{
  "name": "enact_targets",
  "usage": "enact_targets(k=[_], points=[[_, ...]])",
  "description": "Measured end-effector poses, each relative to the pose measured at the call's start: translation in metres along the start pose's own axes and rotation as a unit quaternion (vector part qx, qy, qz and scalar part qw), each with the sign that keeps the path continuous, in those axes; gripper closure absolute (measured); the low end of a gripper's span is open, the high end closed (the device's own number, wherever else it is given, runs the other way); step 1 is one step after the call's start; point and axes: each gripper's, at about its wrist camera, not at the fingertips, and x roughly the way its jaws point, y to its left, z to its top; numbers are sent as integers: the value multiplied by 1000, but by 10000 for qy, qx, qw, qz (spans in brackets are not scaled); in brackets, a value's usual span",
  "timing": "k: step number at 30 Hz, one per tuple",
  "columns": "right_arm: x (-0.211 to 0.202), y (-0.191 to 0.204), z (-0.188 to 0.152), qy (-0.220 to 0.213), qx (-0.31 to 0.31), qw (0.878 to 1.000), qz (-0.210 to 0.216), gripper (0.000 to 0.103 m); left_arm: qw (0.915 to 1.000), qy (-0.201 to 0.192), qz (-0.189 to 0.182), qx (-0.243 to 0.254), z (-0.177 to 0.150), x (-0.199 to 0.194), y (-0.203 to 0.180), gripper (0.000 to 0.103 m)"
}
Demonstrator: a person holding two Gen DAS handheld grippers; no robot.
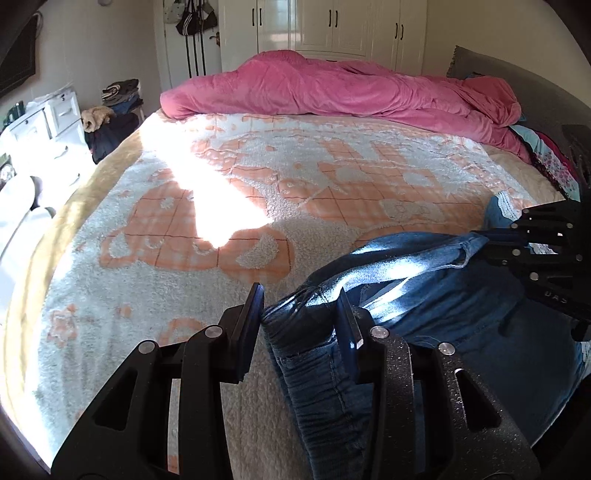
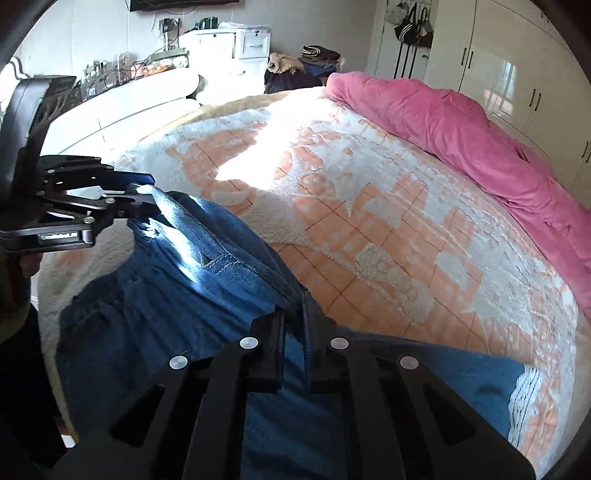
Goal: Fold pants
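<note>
Blue denim pants [image 1: 436,295] lie bunched on the near part of the bed, also in the right wrist view [image 2: 177,295]. My left gripper [image 1: 301,310] is shut on a thick fold of the pants' waistband; it shows from the side in the right wrist view [image 2: 147,199]. My right gripper [image 2: 295,325] is shut on the same edge of the pants further along; it shows at the right in the left wrist view [image 1: 480,236]. The edge hangs stretched between the two grippers, lifted off the bed.
The bed carries a white and orange fleece blanket [image 1: 258,177]. A pink duvet [image 1: 351,88] is heaped along the far side. White drawers [image 1: 48,122] and piled clothes [image 1: 110,118] stand at the left. White wardrobes [image 1: 332,26] line the back wall.
</note>
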Motion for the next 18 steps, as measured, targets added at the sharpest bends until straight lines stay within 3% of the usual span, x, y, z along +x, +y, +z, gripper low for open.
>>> enact_targets(k=[8,11,18], points=[[-82,48,-57,-462,315,9980,304,96,9967,-425,440,543,-46,-64,-44,74],[-95,66,-79,-493,359,9970,487,96,9981,-310,340,406,-65,-74,-46,74],[-77,115,-121,35,72,9962,868,93,9984,481,220,-177,-105,-64,-32,68]])
